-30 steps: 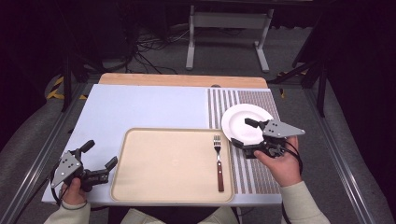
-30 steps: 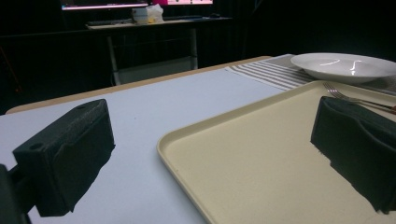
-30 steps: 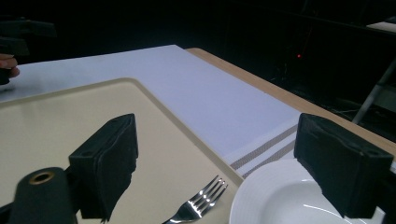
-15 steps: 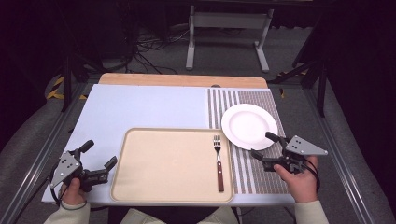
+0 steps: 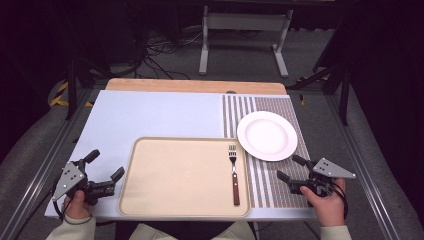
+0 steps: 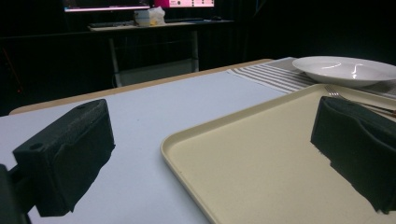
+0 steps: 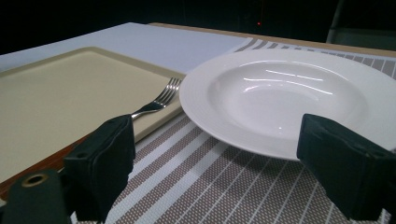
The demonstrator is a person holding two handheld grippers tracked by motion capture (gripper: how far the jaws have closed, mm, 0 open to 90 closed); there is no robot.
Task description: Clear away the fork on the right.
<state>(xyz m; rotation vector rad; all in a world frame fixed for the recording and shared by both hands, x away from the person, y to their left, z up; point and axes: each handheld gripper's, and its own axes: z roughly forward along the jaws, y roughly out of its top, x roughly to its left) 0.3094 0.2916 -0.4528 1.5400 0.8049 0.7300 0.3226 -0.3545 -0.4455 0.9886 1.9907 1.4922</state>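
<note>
Partly hidden: fork [image 5: 233, 172] handle in right gripper view, behind left jaw.

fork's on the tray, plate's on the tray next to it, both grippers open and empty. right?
Not quite. The plate sits on the striped mat right of the tray, as the high view shows. The fork does lie on the tray, and both grippers are open and empty.

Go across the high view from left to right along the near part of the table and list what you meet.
left gripper → tray → fork → striped placemat → right gripper. The white plate sits farther back, above the placemat.
</note>
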